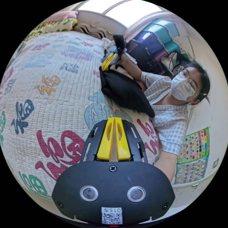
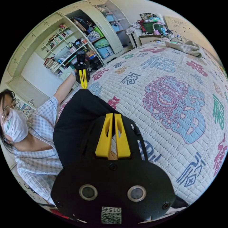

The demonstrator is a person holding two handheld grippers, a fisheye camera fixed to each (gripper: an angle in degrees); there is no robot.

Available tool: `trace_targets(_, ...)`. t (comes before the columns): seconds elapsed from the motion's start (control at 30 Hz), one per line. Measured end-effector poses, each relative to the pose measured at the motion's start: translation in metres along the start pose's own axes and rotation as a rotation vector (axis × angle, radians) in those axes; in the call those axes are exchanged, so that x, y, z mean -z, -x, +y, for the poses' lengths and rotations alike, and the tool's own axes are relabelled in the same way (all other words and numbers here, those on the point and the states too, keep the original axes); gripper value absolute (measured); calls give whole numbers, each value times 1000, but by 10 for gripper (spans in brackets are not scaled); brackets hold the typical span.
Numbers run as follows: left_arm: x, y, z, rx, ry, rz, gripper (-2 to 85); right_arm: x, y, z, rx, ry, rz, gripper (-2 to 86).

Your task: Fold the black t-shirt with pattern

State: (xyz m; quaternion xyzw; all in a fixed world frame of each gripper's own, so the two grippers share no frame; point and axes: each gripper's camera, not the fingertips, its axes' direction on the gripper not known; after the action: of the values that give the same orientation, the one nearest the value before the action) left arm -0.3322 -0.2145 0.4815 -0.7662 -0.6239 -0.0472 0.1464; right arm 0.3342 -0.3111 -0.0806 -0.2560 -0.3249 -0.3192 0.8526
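The black t-shirt (image 1: 123,91) hangs bunched above the bed's near edge, in front of the person's chest. In the left gripper view my right gripper (image 1: 103,67) pinches its upper corner with yellow jaws pressed together. In the right gripper view the same cloth (image 2: 76,118) spreads below my right gripper (image 2: 113,115), whose tips sit shut on it. My left gripper (image 1: 114,118) is shut with nothing between its jaws, over the quilt. It also shows in the right gripper view (image 2: 83,87), held out beyond the shirt's far edge. No pattern shows on the shirt.
A quilt (image 2: 171,95) printed with coloured characters covers the bed. A person in a checked shirt (image 1: 166,118) stands at the bed's edge. Pillows (image 1: 54,25) lie at the head. Shelves (image 2: 68,52) and a cluttered side table (image 2: 152,33) border the bed.
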Motion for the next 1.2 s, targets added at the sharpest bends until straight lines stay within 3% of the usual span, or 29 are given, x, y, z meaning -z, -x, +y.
trace_targets(0.07, 21, -24, 5, -64, -234, -65, 59, -8, 2, 3, -8, -7, -14, -6)
trace_targets(0.1, 21, -31, 4, -98, -253, -67, 69, -11, 3, 4, -10, -8, -15, -6)
trace_targets(0.2, -3, -45, -15, -171, -163, -86, 70, -23, 9, 7, -12, -8, -11, -6)
trace_targets(0.33, -33, -37, -41, -198, -33, 59, 2, -42, 18, 12, -13, -9, -6, -5)
trace_targets(0.63, -47, -30, -35, -33, 85, -13, -8, -82, 43, 24, -22, -14, 25, 20)
trace_targets(0.73, -49, -42, -31, 75, 73, -152, -8, -81, 69, 28, -15, -38, 152, 47)
trace_targets(0.8, -44, -67, -20, 86, 4, -154, -7, -76, 90, 31, -10, -62, 238, 55)
trace_targets(0.97, -61, -202, 25, 201, -425, -311, 22, -91, 178, 44, 181, -91, 321, 61)
trace_targets(1.2, -211, -330, 46, 431, -408, -462, 83, -171, 244, -9, 308, -40, 212, 113)
